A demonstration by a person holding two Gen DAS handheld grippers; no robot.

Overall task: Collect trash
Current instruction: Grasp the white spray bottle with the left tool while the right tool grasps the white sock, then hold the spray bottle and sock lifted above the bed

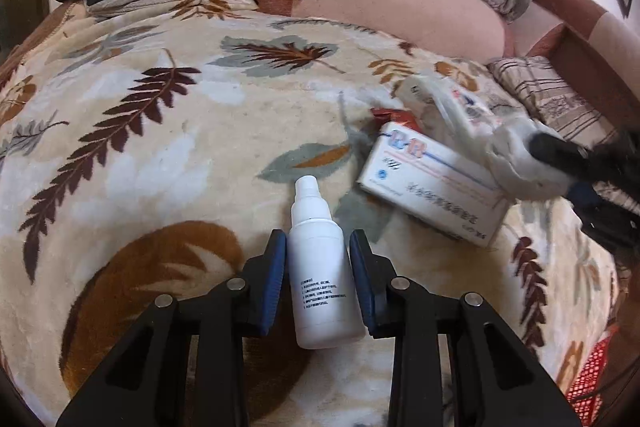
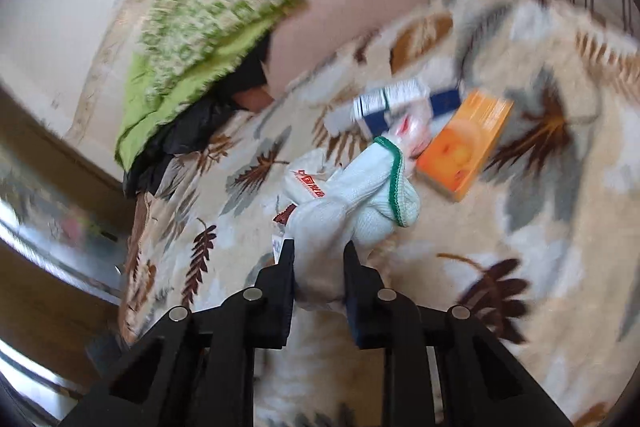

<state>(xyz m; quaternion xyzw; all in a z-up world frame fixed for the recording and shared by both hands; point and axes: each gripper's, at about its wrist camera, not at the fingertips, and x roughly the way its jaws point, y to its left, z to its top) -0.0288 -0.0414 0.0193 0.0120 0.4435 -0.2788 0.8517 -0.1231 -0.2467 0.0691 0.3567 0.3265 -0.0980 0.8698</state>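
Left gripper (image 1: 318,247) clamps a white spray bottle (image 1: 320,267) over the leaf-patterned blanket (image 1: 160,147). Just right of the bottle lies a white medicine box (image 1: 432,183). Right gripper (image 2: 319,255) clamps a white knit glove (image 2: 360,199) (green-edged cuff); beyond it, an orange box (image 2: 466,145) on the blanket.

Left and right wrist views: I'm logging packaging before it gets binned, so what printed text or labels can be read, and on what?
Nothing can be read for certain.
white bottle in the left gripper: lines of small black print, too small to read.
white box: red and blue logo and a line of characters, blurred.
white glove in the right gripper: red printed characters, blurred.
orange box: motion-blurred, no text legible.
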